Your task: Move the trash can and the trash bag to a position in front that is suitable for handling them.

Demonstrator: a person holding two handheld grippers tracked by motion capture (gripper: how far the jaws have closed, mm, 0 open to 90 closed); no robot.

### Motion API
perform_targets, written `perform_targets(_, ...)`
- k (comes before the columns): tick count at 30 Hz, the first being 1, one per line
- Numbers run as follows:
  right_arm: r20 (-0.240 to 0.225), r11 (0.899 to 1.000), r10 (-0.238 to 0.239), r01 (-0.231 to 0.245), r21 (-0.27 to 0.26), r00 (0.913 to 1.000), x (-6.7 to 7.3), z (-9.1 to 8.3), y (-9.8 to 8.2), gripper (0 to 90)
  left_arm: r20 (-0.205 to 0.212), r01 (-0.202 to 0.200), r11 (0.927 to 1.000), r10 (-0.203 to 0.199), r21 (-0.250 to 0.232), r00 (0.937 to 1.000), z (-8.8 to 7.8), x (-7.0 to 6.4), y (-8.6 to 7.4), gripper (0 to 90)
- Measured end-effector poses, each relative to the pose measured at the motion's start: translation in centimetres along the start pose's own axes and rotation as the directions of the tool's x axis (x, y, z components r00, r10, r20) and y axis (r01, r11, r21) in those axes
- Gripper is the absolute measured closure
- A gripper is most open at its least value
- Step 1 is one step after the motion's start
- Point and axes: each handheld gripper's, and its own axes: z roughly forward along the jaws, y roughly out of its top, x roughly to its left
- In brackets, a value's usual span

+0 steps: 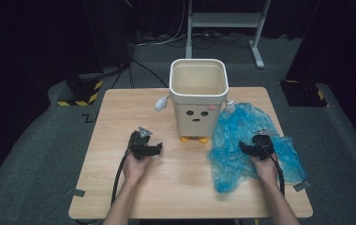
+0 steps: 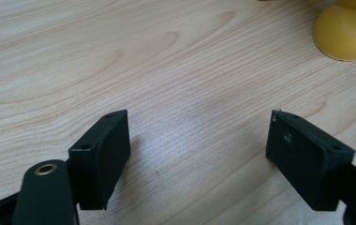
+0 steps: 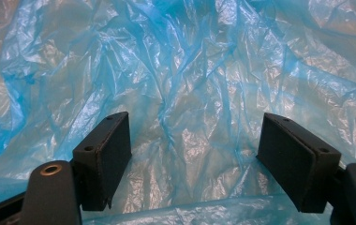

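Observation:
A cream bin with a face, small arms and yellow feet stands upright at the table's back middle, its inside bare. A crumpled blue plastic bag lies spread on the table to the bin's right. My right gripper hovers over the bag, jaws wide open; in the right gripper view the bag lies flat beneath and between the pads, not pinched. My left gripper rests low over bare wood left of the bin's feet, open and holding nothing.
The wooden table has bare room at the left and front. Grey tape tabs mark its front corners. Beyond it are a dark floor, cables and a white stand's legs.

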Motion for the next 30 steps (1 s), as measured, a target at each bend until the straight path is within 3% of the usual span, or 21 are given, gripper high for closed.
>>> perform_targets(6, -0.011, 1.000, -0.007, 0.007, 0.001, 0.9999, -0.1, 0.0, 0.0, 25.4, 0.001, 0.001, 1.0000, -0.001, 0.000, 1.0000, 0.0, 0.0, 0.0, 22.2)
perform_targets(7, -0.027, 0.999, -0.016, 0.017, 0.036, 0.9995, -0.2, -0.2, 0.3, 26.0, 0.002, 0.001, 1.0000, -0.001, 0.000, 1.0000, 0.0, 0.0, 0.0, 22.2)
perform_targets(9, -0.066, 0.998, -0.004, 0.008, 0.055, 0.9978, -0.4, -0.4, 0.5, 25.7, 0.026, -0.009, 0.9999, 0.009, 0.009, 0.9996, 0.0, 0.0, 0.1, 22.1)
perform_targets(12, -0.092, 0.999, -0.027, 0.029, 0.019, 0.9954, -0.4, -1.3, 0.8, 25.4, 0.074, 0.005, 1.0000, -0.005, 0.005, 0.9972, -0.1, -0.1, 0.3, 21.9)
perform_targets(14, -0.100, 0.999, -0.038, 0.038, 0.003, 0.9943, -0.3, -1.6, 1.0, 25.4, 0.085, 0.003, 1.0000, -0.003, -0.001, 0.9964, -0.1, -0.2, 0.4, 20.6)
perform_targets(18, -0.157, 0.995, -0.075, 0.064, -0.076, 0.9847, 0.7, -3.0, 1.6, 26.3, 0.154, 0.003, 0.9980, 0.006, -0.063, 0.9881, -0.8, -1.1, 1.2, 19.7)
perform_targets(20, -0.187, 0.993, -0.097, 0.082, -0.088, 0.9776, 1.3, -3.0, 1.8, 26.6, 0.167, 0.007, 0.9968, 0.007, -0.080, 0.9860, -0.9, -1.2, 1.4, 19.8)
perform_targets(22, -0.193, 0.992, -0.103, 0.087, -0.090, 0.9758, 1.5, -3.0, 1.9, 26.9, 0.195, 0.021, 0.9954, -0.002, -0.094, 0.9808, -1.1, -1.5, 1.7, 19.8)
perform_targets(25, -0.235, 0.987, -0.141, 0.119, -0.103, 0.9617, 3.0, -2.9, 2.7, 28.1, 0.231, 0.027, 0.9928, 0.001, -0.117, 0.9729, -1.4, -2.2, 2.4, 20.6)
perform_targets(26, -0.243, 0.986, -0.153, 0.129, -0.110, 0.9580, 3.4, -2.8, 2.9, 28.7, 0.234, 0.020, 0.9924, 0.009, -0.122, 0.9723, -1.4, -2.4, 2.6, 21.8)
perform_targets(27, -0.246, 0.985, -0.158, 0.134, -0.113, 0.9563, 3.8, -2.7, 3.1, 28.8, 0.217, -0.011, 0.9943, 0.034, -0.106, 0.9755, -1.1, -2.7, 3.0, 22.7)
perform_targets(30, -0.246, 0.982, -0.174, 0.150, -0.115, 0.9534, 4.5, -2.3, 3.4, 28.7, 0.230, -0.008, 0.9958, 0.029, -0.091, 0.9729, -0.7, -2.7, 3.3, 23.0)
